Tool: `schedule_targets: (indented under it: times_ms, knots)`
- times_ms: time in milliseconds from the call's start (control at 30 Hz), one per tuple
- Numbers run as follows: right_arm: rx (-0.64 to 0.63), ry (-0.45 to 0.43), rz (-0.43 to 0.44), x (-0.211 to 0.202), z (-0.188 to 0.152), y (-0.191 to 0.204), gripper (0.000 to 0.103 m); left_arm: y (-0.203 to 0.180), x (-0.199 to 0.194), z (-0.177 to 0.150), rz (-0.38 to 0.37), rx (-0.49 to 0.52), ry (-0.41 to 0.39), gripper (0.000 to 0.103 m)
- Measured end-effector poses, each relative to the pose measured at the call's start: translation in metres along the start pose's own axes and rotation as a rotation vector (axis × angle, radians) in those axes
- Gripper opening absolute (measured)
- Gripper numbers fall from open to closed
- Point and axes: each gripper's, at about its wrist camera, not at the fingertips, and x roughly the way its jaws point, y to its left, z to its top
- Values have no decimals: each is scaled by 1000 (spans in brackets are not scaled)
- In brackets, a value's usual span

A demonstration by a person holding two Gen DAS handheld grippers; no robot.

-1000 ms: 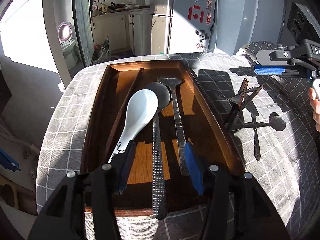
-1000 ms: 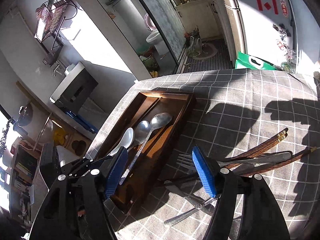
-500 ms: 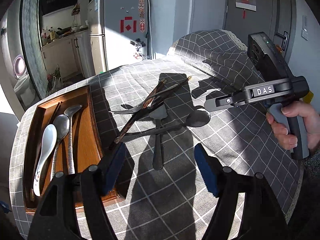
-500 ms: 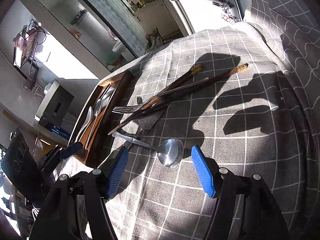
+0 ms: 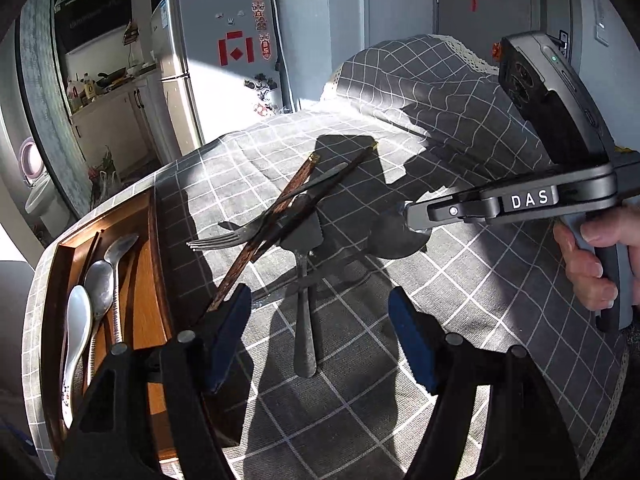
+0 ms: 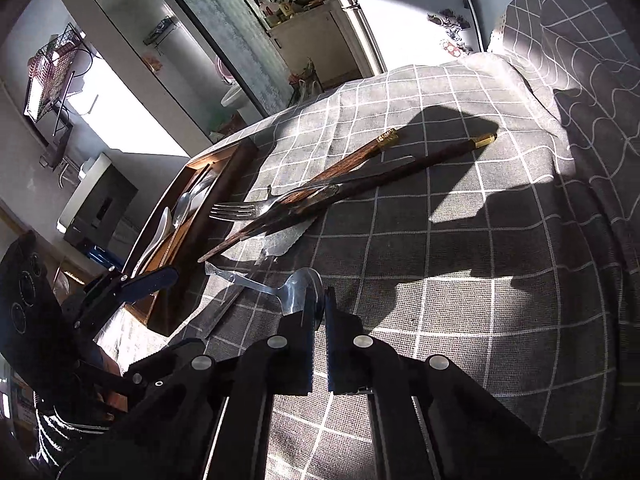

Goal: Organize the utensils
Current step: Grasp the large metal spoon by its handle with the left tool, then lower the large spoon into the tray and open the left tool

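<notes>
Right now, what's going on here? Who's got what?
A person with two handheld grippers is sorting cutlery into a wooden tray on a checked tablecloth. The right gripper has its fingers closed on the bowl of a metal spoon lying on the cloth. The left gripper is open and empty, hovering above a knife. Three spoons already lie in the tray. A fork and two wooden chopsticks are crossed in a pile beside it, not yet sorted.

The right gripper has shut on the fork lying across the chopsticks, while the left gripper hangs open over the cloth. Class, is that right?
Not the fork: the right wrist view shows the right gripper shut on the metal spoon. The left gripper is open, as stated.
</notes>
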Motion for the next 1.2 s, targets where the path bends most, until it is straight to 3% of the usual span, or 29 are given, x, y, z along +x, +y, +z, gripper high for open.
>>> schedule_targets:
  times_ms: [200,300,567,900,1200]
  knots:
    - [-105,-48,18,-39,11,15,2,-9,7,17,-30,48,-43,73]
    - [-137,-67,43,-58,16,23,2,-12,8,22,-60,37,-61,65]
    - [-163,-115,72,-85,34,35,2,-23,6,18,-80,72,-35,18]
    - [-187,-124,110,-83,51,66,2,-14,-21,14,-56,51,-55,14]
    - [-208,-71,186,-43,78,107,2,32,-51,-2,4,-35,-44,13]
